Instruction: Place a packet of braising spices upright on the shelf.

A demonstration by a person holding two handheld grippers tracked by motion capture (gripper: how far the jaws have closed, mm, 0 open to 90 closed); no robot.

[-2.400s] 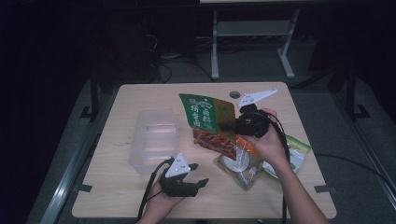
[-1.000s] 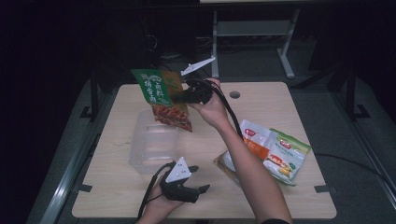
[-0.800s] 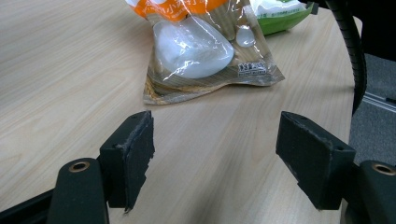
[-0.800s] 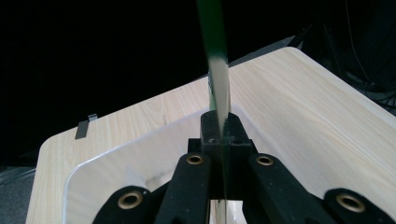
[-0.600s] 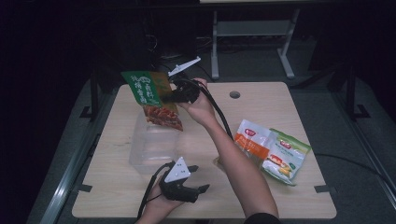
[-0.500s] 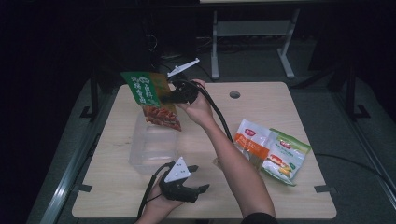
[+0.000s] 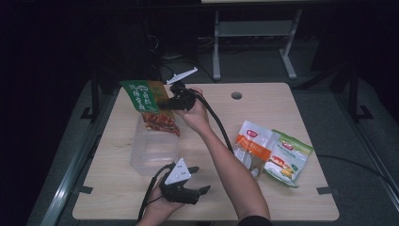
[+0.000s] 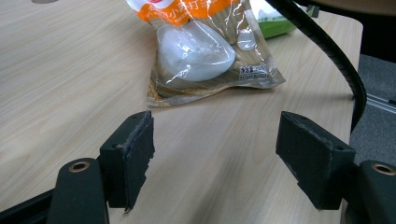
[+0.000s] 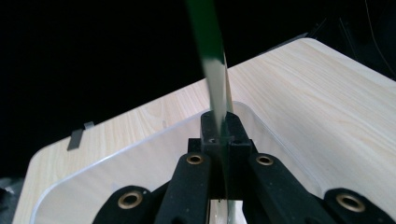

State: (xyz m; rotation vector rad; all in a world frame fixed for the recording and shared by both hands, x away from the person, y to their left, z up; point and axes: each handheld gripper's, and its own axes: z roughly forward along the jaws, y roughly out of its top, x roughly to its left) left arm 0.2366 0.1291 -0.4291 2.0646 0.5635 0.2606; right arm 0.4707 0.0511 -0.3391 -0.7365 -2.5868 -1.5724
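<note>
The right gripper point(image 7: 170, 102) is clamped on the edge of a green snack bag point(image 7: 149, 103), holding it up in the air over the clear plastic tub point(image 7: 153, 151) that sits on the left half of the bench point(image 7: 282, 99). In the right gripper view the jaws are pinched tight on the bag point(image 9: 212, 70), seen edge-on, with the tub's rim point(image 9: 116, 154) right below. The bag hangs tilted, red printed part lowest, just above the far end of the tub. The left gripper point(image 7: 188, 192) rests near the front edge of the bench, jaws spread wide with nothing between them. An orange packet point(image 7: 254, 143) and a light green packet point(image 7: 288, 157) lie side by side, touching, on the right side, well apart from the tub.
</note>
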